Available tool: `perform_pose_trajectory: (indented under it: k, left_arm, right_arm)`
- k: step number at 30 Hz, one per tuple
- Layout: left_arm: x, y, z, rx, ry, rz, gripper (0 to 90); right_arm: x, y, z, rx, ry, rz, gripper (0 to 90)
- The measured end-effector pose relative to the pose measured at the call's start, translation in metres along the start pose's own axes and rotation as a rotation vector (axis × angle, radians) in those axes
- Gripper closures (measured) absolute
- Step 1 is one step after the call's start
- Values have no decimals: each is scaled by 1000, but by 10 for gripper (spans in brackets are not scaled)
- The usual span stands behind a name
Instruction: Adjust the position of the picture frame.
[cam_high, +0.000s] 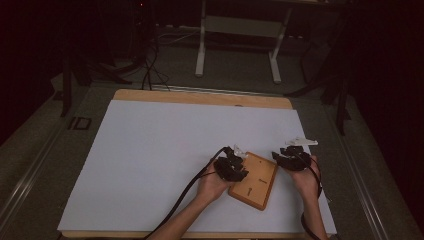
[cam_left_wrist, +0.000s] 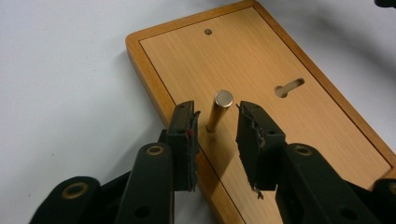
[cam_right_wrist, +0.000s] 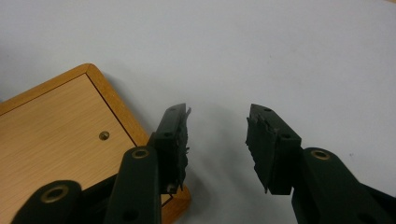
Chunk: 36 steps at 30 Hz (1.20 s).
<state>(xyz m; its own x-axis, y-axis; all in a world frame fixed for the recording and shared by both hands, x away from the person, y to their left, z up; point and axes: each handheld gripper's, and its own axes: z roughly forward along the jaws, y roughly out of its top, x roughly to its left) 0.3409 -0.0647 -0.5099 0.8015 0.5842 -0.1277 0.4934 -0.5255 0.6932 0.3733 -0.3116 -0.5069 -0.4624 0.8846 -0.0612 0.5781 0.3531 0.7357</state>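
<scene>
We've got a flat rectangular wooden board w/ a darker raised rim (cam_high: 255, 180) lying on the white table sheet (cam_high: 160, 155), near edge, right of centre, turned at a bit of an angle. Standing up out of the board is a short brass-coloured metal peg w/ a silvery top (cam_left_wrist: 218, 111), upright-ish, close to the board's long edge. There's also a keyhole-shaped slot (cam_left_wrist: 289, 87) cut in the panel and a tiny screw hole (cam_left_wrist: 208, 31) at the far end.

Our left gripper (cam_left_wrist: 215, 119) is over the board's left side, black jaws spread apart w/ the peg sitting right btwn them. Small gaps on both sides, so not touching the peg afaict. In the high view the left gripper (cam_high: 231, 165) covers the board's far left corner, hand behind it.

Right gripper (cam_right_wrist: 218, 128) is also wide open, nothing in it. It hangs over bare white sheet just off the board's edge; its left jaw sits right beside the rim near a corner, can't tell if it touches. From above the right gripper (cam_high: 292, 157) is just right of the board's far end.
</scene>
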Motion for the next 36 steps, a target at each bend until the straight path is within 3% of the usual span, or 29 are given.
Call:
perform_pose_trajectory:
  k: [8,12,21,28,34,36]
  left_arm:
    - [-1,1,8,-20,27,2,725]
    - [-4,0,9,-21,41,26,830]
    - [-4,1,5,-46,23,76,849]
    - [-7,5,-3,-51,47,134,850]
    - [-4,5,-10,-72,35,139,850]
    - [-3,6,-12,-78,38,141,850]
  right_arm:
    - [0,0,0,0,5,-4,569]
    - [0,0,0,0,8,-8,569]
    - [2,0,1,4,20,-27,568]
    - [4,0,4,11,27,-34,578]
    - [5,-2,6,12,59,-46,816]
    - [6,-2,7,15,70,-53,850]
